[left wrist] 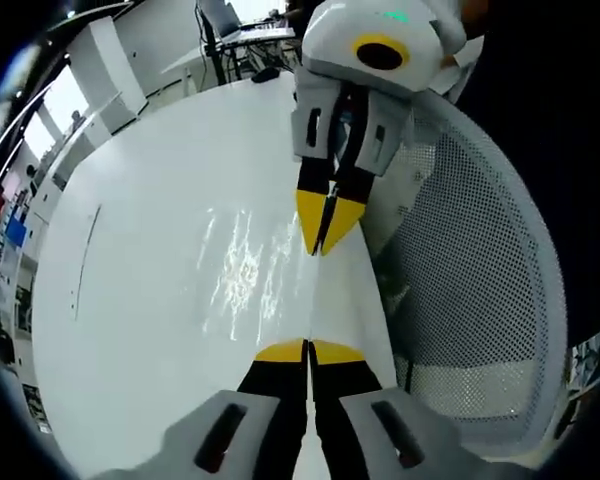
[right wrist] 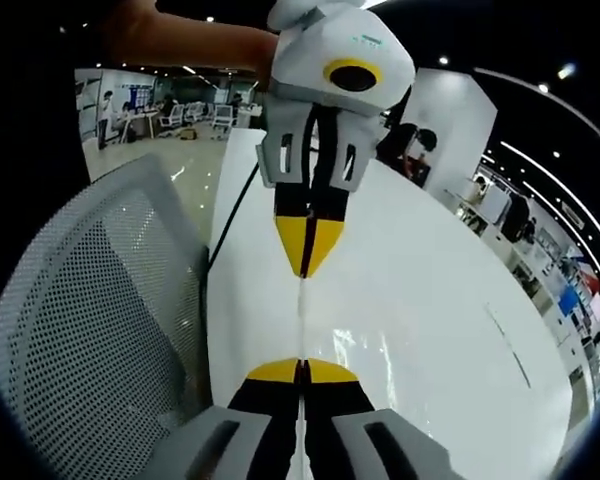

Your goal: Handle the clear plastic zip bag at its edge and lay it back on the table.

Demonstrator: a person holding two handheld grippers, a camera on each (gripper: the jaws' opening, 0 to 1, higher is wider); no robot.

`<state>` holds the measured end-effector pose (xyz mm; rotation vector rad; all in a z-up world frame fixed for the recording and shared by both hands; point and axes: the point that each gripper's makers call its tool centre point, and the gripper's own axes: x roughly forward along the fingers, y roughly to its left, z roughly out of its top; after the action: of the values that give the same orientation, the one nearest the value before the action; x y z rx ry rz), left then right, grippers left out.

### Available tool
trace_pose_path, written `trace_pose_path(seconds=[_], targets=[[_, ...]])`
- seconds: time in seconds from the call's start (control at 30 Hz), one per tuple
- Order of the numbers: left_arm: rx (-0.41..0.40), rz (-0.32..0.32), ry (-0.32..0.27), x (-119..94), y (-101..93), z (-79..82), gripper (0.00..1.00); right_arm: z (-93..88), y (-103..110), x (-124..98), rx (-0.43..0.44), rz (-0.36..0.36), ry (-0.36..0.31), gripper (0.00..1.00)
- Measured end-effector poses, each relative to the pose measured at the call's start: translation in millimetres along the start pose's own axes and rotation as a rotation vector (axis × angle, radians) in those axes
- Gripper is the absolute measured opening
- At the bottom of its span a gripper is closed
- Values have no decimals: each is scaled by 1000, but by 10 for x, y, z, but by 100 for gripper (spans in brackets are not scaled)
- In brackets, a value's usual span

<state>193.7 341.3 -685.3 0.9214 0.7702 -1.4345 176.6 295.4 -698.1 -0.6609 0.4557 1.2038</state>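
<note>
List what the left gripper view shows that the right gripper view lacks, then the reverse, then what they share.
Left gripper view: glare streaks on the clear zip bag lying over the white table, and desks at the far end. Right gripper view: a dark cable along the table edge, and an office floor with people. Both: the left gripper and right gripper facing each other, jaws shut on the bag's edge, beside a white mesh chair.

Both grippers (left wrist: 308, 351) (right wrist: 301, 371) closed (tips facing)

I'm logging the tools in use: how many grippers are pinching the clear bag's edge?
2. The left gripper and the right gripper face each other, each shut on the clear zip bag above the white table.
</note>
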Motion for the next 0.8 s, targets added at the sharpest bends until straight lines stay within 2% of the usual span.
trace_pose_path(seconds=[0.2, 0.33, 0.5, 0.7, 0.8], targets=[[40, 22, -33, 6, 17, 8, 0, 2, 19, -7, -2, 9, 0, 0], [61, 9, -39, 27, -20, -7, 14, 18, 20, -7, -9, 10, -2, 0], [92, 13, -20, 67, -27, -69, 11, 30, 20, -9, -18, 9, -2, 0], [105, 18, -28, 92, -12, -75, 6, 20, 20, -13, -25, 13, 7, 0], [104, 21, -52, 102, -3, -33, 7, 22, 28, -11, -22, 16, 11, 0]])
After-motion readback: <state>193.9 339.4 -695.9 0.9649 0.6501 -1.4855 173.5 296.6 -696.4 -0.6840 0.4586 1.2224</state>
